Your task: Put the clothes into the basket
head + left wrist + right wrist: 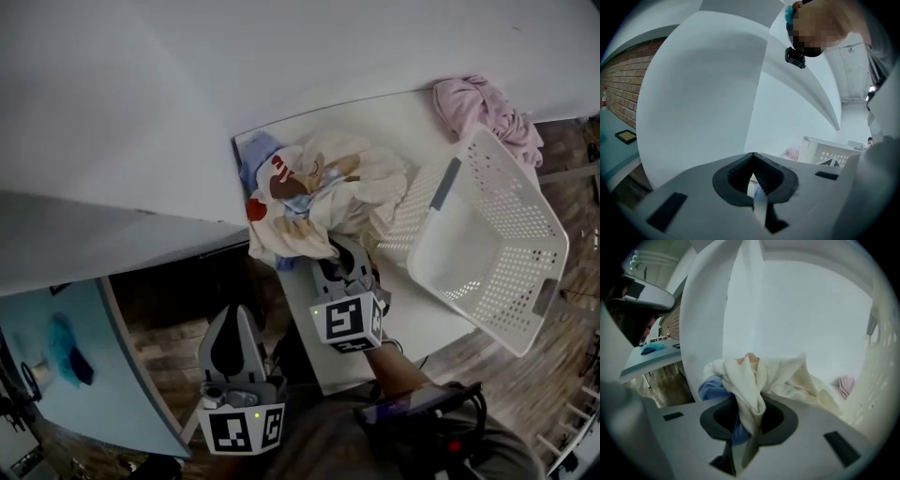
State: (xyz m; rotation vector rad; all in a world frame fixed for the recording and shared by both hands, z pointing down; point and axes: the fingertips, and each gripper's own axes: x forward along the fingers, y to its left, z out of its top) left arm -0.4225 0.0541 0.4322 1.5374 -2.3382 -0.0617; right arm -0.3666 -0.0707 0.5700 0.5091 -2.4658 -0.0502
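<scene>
Closest to me hung the left gripper (234, 317), low in the head view and off the near edge of the white table (412, 323). It was over the wood floor (178, 349), with its jaws pressed together and nothing between them. Just ahead, the right gripper (342, 267) had reached into the pile, and its own view showed the jaws clamped on a fold of the cream printed garment (323, 197). A bit of the blue garment (259, 156) was bunched low in that same grip.

The cream one lay across most of the blue one, so only a blue corner poked out at the table's far left. That heap sat on the table right up against the rim of the white basket (502, 267). The basket stood tilted at the right, its perforated walls facing me. Past its far corner, a pink garment (483, 108) lay crumpled by the wall, well apart from the heap.

My count came to two grippers, three garments, all on the table outside the basket, and one basket. Off to the left stood a pale blue table (103, 394) with a teal cloth (62, 343) on it.
</scene>
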